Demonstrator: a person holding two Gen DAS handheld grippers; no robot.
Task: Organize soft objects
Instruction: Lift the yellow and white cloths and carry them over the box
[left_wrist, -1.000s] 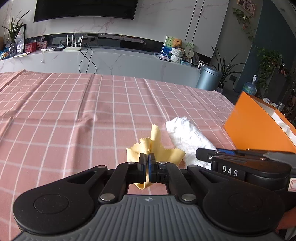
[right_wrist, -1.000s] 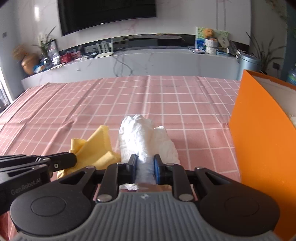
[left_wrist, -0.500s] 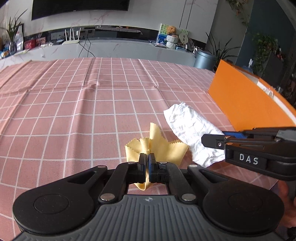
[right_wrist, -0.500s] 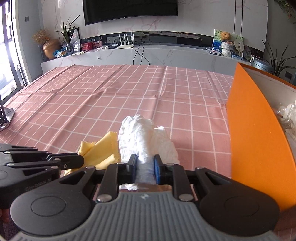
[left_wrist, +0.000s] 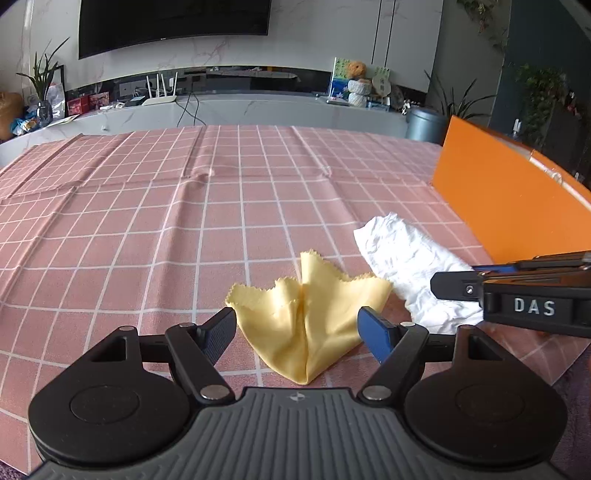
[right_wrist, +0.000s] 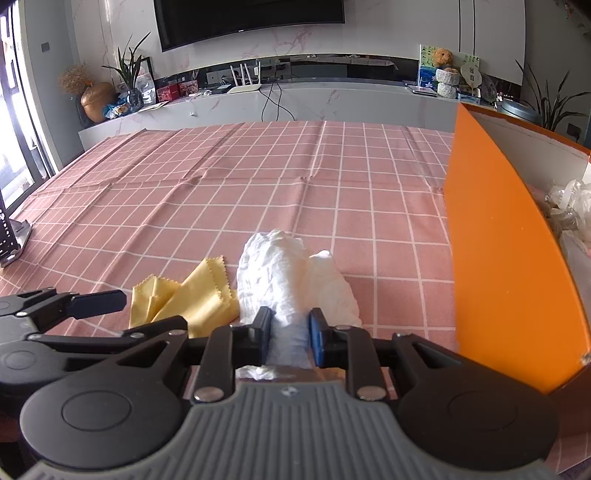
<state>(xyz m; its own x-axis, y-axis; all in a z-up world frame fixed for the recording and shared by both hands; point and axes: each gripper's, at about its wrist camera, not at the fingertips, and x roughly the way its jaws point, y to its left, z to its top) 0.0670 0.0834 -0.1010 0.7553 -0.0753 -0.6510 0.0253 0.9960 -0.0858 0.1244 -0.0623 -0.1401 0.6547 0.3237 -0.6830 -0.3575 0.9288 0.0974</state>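
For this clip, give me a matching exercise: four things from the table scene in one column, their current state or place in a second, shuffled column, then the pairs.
Things:
1. yellow cloth
2. white cloth
3. orange box
4. left tool

States or places:
A. pinched between the right tool's pads
B. stands at the table's right edge
C. jaws opening, pads clear of the fabric
D. lies loose on the pink checked tablecloth

Pairs: 1-D, 2-A, 3-B, 4-C

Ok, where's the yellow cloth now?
Yellow cloth lies on the tablecloth between the left gripper's opening fingers, touching the white cloth on its right.
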